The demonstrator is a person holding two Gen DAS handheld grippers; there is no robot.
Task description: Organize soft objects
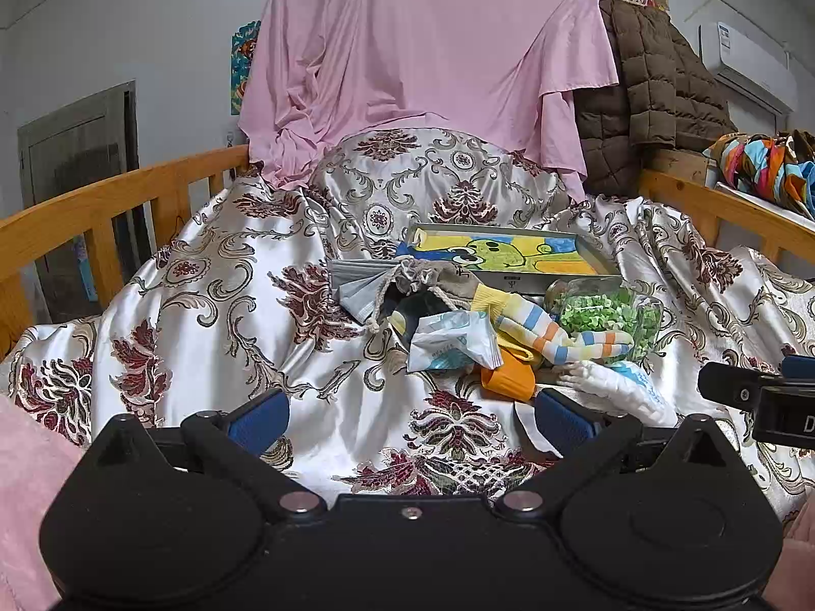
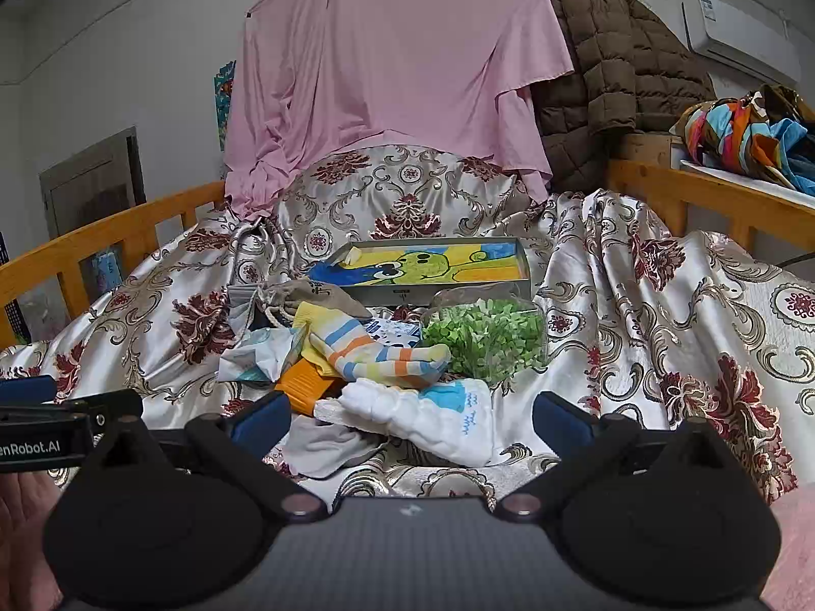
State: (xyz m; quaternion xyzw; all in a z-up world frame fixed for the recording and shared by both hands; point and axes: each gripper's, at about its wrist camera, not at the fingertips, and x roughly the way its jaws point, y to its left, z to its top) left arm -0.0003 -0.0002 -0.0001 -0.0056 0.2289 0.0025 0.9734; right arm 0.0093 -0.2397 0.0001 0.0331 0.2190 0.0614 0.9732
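Plainly, nothing is held yet: the soft things lie in a loose heap on the patterned bedspread (image 2: 636, 305), in front of a shallow tin box (image 2: 438, 267) with a green cartoon figure painted inside. On top sprawls a striped sock (image 2: 382, 359), its long axis running left to right, toe toward a clear container of green bits (image 2: 489, 338). Just nearer lies a white folded cloth with a blue print (image 2: 433, 415), also stretched roughly left to right, and a flat grey cloth (image 2: 326, 445) is partly tucked under it. A drawstring pouch (image 1: 433, 277), a crumpled pale wrapper (image 1: 451, 338) and an orange piece (image 1: 509, 379) fill the left of the heap.

The right gripper (image 2: 410, 415) is spread wide with its blue pads either side of the white cloth, which sits straight ahead between them, so this arm looks the nearer one. The left gripper (image 1: 410, 415) is likewise spread, but faces mostly bare bedspread, with the heap ahead and to its right.

Whether the right pads touch the cloth I cannot tell. What lies beneath the sock is hidden, and the orange piece is too covered to name. Wooden bed rails (image 1: 127, 193) run down both sides.
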